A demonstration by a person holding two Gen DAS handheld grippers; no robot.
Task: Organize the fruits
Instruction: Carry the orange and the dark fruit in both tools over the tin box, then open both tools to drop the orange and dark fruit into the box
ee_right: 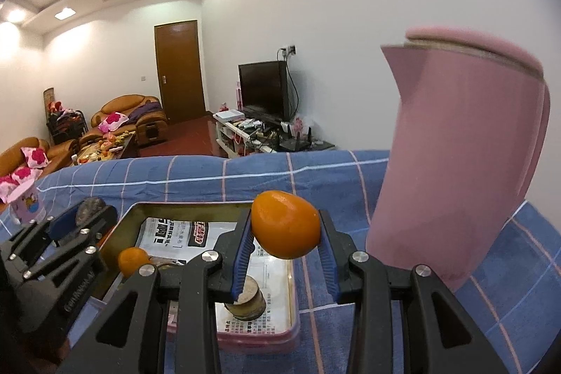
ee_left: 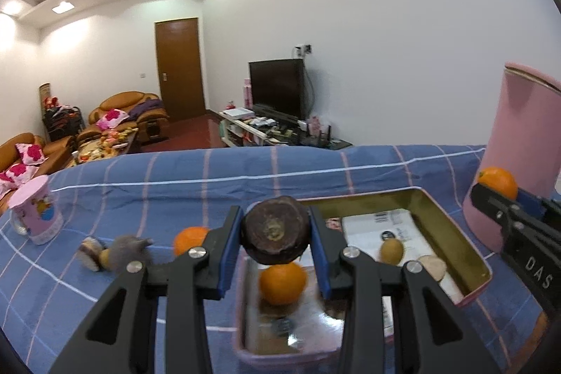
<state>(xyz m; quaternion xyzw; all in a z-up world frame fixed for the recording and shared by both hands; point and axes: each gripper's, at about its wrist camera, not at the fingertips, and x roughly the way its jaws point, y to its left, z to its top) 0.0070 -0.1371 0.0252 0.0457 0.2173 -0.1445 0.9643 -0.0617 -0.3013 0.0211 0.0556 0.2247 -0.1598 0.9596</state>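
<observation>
My left gripper [ee_left: 276, 233] is shut on a dark brown round fruit [ee_left: 276, 230], held above the near left end of a pink-rimmed metal tray [ee_left: 452, 233]. In the tray lie an orange [ee_left: 282, 283], a kiwi [ee_left: 392, 250] and a pale sliced piece [ee_left: 432, 267]. My right gripper [ee_right: 285, 230] is shut on an orange [ee_right: 285, 228], held above the tray's [ee_right: 292, 304] right side, over a brown sliced fruit [ee_right: 247, 298]. Another orange [ee_right: 132, 261] lies in the tray. The left gripper [ee_right: 84, 216] shows at the left of the right wrist view.
A tall pink container [ee_right: 463, 163] stands right of the tray on the blue checked cloth [ee_left: 175, 184]. A pink mug [ee_left: 35, 216], a grey stuffed toy [ee_left: 119, 251] and a loose orange [ee_left: 191, 239] lie left of the tray. The table's far edge is behind.
</observation>
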